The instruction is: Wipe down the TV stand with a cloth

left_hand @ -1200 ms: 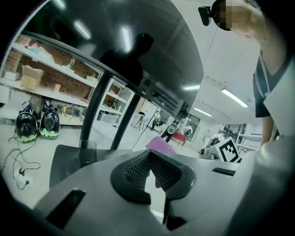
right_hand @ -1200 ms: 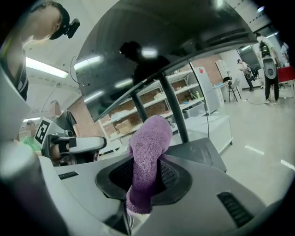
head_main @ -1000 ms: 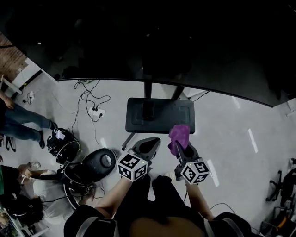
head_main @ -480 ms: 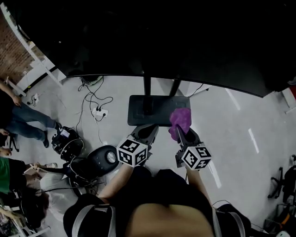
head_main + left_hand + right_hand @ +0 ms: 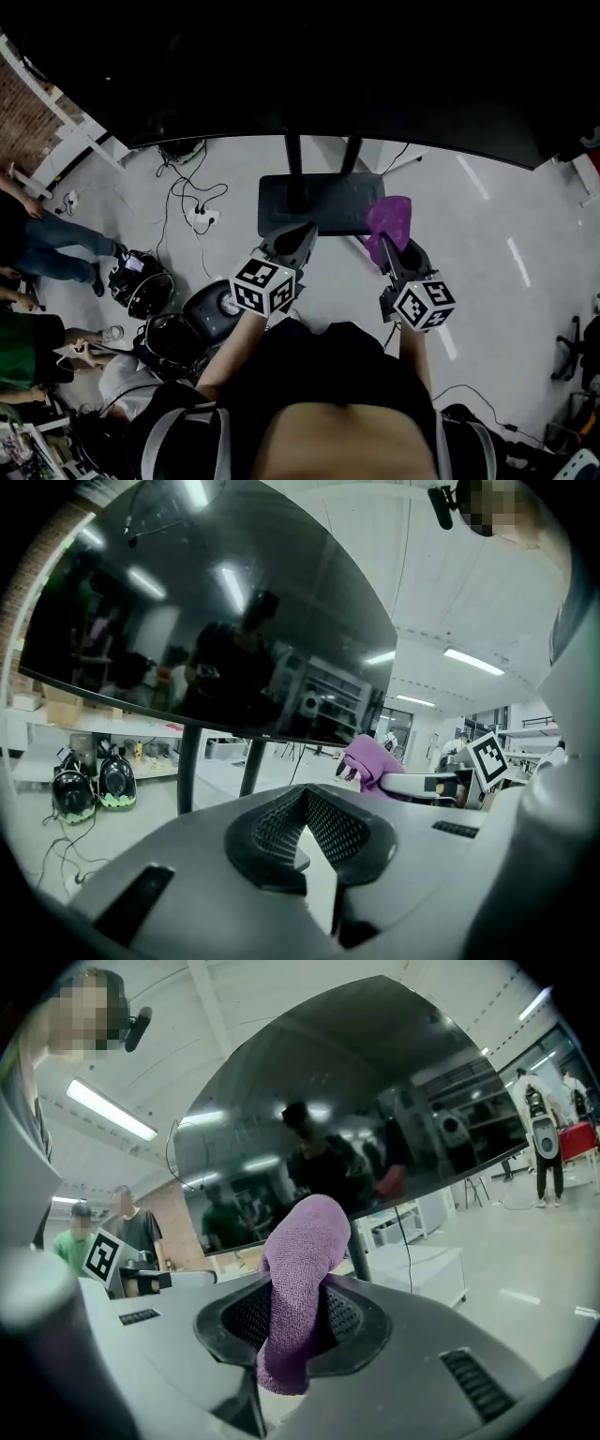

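Right hand-held gripper (image 5: 387,246) is clamped on the purple cloth (image 5: 390,216), and a wad sticks out past the jaws. Left hand-held gripper (image 5: 298,236) is closed with nothing in it.

In the head view the cloth shows over the right end of the TV stand's dark base plate (image 5: 319,202), below the TV (image 5: 281,66). Both gripper views look level at the screen, so I judge the cloth is not on the plate yet.

To wipe well, I'd tip the right gripper down, press the wad flat, then sweep along the plate and around the posts (image 5: 293,173). I'd keep off the power strip (image 5: 199,224).
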Available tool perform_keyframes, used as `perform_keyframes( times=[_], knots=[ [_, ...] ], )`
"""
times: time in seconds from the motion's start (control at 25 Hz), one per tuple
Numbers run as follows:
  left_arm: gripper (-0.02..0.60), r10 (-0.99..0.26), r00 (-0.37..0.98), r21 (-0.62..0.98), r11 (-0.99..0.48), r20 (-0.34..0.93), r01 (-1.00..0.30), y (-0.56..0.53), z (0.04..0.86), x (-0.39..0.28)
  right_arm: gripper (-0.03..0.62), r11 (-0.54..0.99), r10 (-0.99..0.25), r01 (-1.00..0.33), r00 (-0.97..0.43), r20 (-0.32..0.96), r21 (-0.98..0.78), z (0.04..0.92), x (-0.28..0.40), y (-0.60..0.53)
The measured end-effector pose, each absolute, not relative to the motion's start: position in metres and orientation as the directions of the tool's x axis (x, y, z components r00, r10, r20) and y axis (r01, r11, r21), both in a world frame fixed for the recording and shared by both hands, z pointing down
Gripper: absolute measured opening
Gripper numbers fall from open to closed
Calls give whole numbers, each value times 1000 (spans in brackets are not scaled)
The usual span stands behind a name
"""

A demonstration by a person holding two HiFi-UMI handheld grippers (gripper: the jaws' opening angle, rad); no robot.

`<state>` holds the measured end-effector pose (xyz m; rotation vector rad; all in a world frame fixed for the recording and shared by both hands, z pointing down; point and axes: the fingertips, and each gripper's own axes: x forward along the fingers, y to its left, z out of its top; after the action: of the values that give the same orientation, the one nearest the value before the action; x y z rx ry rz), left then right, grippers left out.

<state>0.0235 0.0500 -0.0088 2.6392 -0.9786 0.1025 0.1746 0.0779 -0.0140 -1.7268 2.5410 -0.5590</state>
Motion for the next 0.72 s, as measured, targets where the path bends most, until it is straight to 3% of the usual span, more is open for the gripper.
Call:
perform_keyframes(
  times=[0.72],
  knots=[
    [5, -643, 737, 251, -694, 208, -675, 58, 1, 7, 100, 375, -855, -856, -468, 224, -357, 1, 144, 76]
  ],
)
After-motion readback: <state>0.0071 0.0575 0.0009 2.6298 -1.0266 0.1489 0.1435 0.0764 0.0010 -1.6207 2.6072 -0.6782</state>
